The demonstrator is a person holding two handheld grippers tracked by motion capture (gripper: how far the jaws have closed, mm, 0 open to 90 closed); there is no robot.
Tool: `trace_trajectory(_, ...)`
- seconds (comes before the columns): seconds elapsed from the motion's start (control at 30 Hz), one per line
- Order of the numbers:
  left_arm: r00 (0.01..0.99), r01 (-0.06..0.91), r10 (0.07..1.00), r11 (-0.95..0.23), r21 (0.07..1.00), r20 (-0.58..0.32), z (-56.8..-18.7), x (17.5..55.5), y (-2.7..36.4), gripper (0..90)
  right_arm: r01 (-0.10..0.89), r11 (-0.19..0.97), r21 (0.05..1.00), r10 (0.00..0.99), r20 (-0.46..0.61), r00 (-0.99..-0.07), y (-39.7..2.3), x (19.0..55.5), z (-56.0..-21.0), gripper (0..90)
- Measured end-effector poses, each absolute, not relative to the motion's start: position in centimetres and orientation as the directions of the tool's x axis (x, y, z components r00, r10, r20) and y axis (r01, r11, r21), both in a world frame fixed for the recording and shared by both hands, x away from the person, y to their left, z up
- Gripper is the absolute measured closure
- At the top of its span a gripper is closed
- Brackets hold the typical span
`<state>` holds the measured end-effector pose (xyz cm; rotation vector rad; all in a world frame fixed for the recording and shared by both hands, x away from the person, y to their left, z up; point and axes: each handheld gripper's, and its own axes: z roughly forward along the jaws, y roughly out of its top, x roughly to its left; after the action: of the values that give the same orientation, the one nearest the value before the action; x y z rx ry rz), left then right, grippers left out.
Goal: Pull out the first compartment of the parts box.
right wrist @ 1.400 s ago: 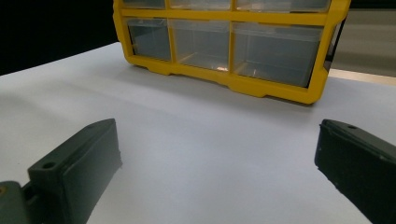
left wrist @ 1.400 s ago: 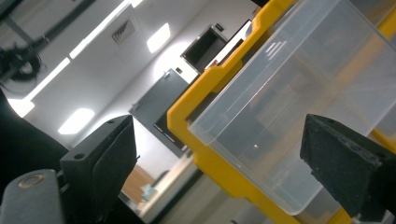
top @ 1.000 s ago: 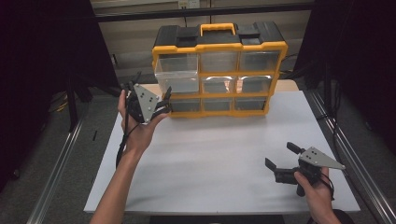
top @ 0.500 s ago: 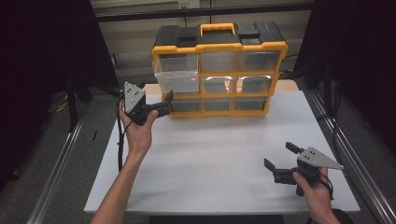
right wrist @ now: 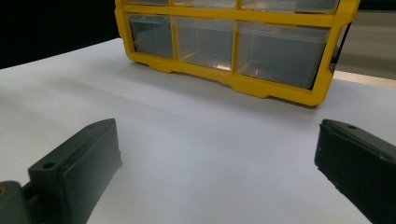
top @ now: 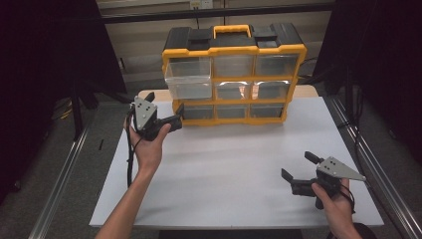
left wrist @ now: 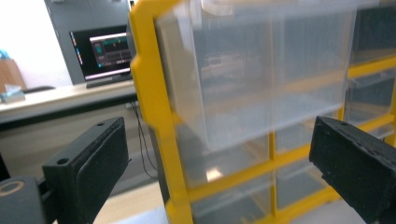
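Top-left clear drawer of the yellow organizer case sticks out past the frame, at the far edge of the counter. Looks empty, so probably light; thin clear plastic, stiff but slick and likely to crack under hard squeeze. Best hold: front lip or the two side walls near the front, light pinch, push or pull straight along the rails to avoid jamming. Case itself could slide on the smooth counter if drawer binds.

Left hand-held gripper up beside the case's left edge, jaws wide apart, holding nothing; yellow corner post sits between jaws in the left gripper view, drawer just beyond.

Right hand-held gripper resting low near the counter's right front, well apart from the case, jaws spread, empty.

Nothing between left hand-held gripper and drawer. Carry handle on top, monitor in background, both out of the way.
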<state>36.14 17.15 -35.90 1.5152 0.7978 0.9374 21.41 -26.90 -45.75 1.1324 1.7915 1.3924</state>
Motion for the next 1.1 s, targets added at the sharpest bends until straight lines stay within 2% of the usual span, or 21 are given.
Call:
trace_trajectory(0.1, 0.438, 0.017, 0.885, -0.184, 0.983, 0.158, -37.0, 36.1, 17.4, 4.0, 0.263, 0.089, 0.961, 0.889, 0.043, -0.456, -26.9, 21.5, -45.8, 0.0)
trace_trajectory(0.2, 0.423, 0.042, 0.896, -0.165, 0.985, 0.132, -38.1, 36.2, 17.6, 3.3, 0.265, 0.093, 0.960, 0.887, 0.041, -0.459, -26.8, 21.5, -45.8, 0.0)
trace_trajectory(0.3, 0.431, 0.108, 0.901, -0.109, 0.988, 0.052, -39.3, 36.5, 17.9, 3.6, 0.265, 0.094, 0.960, 0.887, 0.040, -0.460, -26.9, 21.5, -45.8, 0.0)
trace_trajectory(0.37, 0.424, 0.128, 0.903, -0.128, 0.984, 0.062, -40.1, 36.5, 18.0, 3.7, 0.263, 0.092, 0.960, 0.887, 0.041, -0.459, -26.8, 21.5, -45.8, 0.0)
trace_trajectory(0.47, 0.419, 0.128, 0.903, -0.165, 0.978, 0.098, -40.9, 36.2, 17.8, 3.7, 0.262, 0.097, 0.960, 0.885, 0.037, -0.465, -26.8, 21.4, -45.8, 0.0)
trace_trajectory(0.57, 0.451, 0.126, 0.886, -0.185, 0.975, 0.110, -41.3, 35.8, 17.7, 3.7, 0.260, 0.098, 0.961, 0.883, 0.037, -0.467, -26.9, 21.4, -45.8, 0.0)
trace_trajectory(0.7, 0.438, 0.122, 0.891, -0.187, 0.975, 0.117, -41.8, 35.0, 17.9, 3.7, 0.264, 0.097, 0.960, 0.884, 0.039, -0.466, -26.9, 21.4, -45.8, 0.0)
trace_trajectory(1.1, 0.451, 0.141, 0.891, -0.136, 0.981, 0.059, -43.9, 32.0, 20.9, 3.8, 0.266, 0.098, 0.959, 0.886, 0.038, -0.462, -26.9, 21.5, -45.8, 0.0)
